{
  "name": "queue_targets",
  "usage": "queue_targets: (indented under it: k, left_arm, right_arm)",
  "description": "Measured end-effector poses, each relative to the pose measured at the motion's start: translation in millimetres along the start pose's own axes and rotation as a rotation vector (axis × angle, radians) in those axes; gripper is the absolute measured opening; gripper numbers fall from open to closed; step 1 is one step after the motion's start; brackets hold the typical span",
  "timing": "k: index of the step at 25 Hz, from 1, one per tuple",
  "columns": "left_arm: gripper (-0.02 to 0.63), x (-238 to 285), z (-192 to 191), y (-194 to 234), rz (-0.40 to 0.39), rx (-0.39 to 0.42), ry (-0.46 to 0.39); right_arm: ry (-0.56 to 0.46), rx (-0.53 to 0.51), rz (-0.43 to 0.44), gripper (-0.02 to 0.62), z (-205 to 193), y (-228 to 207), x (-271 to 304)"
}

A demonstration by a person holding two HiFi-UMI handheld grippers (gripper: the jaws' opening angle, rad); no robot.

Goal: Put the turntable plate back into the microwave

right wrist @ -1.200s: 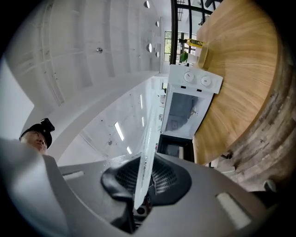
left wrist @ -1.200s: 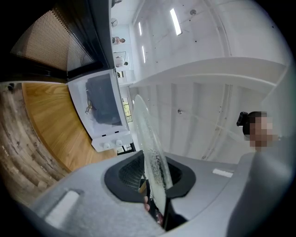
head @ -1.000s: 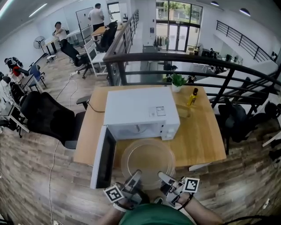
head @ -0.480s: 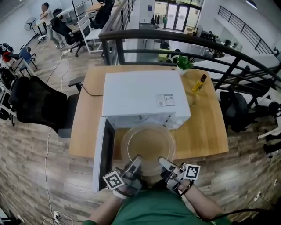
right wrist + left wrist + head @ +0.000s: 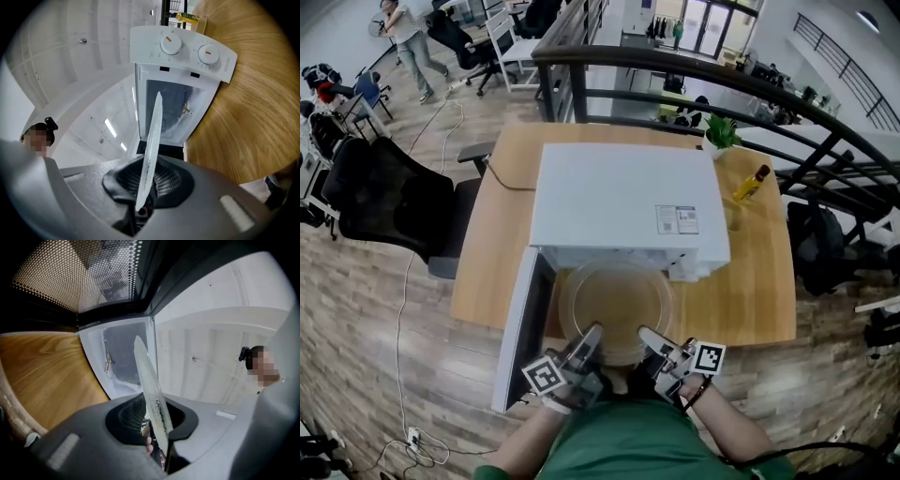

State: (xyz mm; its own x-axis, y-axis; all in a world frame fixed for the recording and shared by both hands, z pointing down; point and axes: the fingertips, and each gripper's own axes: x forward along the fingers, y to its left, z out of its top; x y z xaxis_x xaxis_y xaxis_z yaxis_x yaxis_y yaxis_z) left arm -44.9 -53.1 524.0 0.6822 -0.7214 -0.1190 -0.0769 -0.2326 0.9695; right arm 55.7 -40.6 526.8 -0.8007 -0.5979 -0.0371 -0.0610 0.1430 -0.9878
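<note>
A clear glass turntable plate (image 5: 615,302) hangs level in front of the white microwave (image 5: 623,211), its far edge at the open cavity mouth. My left gripper (image 5: 587,339) is shut on the plate's near left rim and my right gripper (image 5: 649,339) on its near right rim. In the left gripper view the plate (image 5: 151,392) shows edge-on between the jaws, with the cavity (image 5: 123,357) behind. The right gripper view has the plate (image 5: 151,147) edge-on too, in front of the cavity (image 5: 174,108) and the two-dial control panel (image 5: 190,49).
The microwave door (image 5: 525,330) stands open to the left of the plate. On the wooden table (image 5: 759,291) at the back right are a yellow bottle (image 5: 751,184) and a small potted plant (image 5: 722,136). A black railing (image 5: 694,75) runs behind the table.
Both grippers have carried the plate forward toward the microwave; its far edge now reaches the cavity opening. Both grips are unchanged.
</note>
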Motion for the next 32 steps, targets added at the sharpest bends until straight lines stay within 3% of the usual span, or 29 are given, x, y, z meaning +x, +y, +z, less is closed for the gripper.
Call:
queue_targets:
  k: [11,22,32]
  left_arm:
    - [0.064,23,0,45,0.077,0.007,-0.059]
    - [0.063,45,12,84,0.103,0.019,-0.088]
    - [0.058,51,20,118,0.136,-0.033,-0.097]
  right_arm:
    - [0.099,0.017,-0.009,0.049,30,-42,10]
    - [0.132,0.025,-0.021,0.049,53,-84,26]
    - [0.132,0.020,-0.038,0.049,62,-115,40]
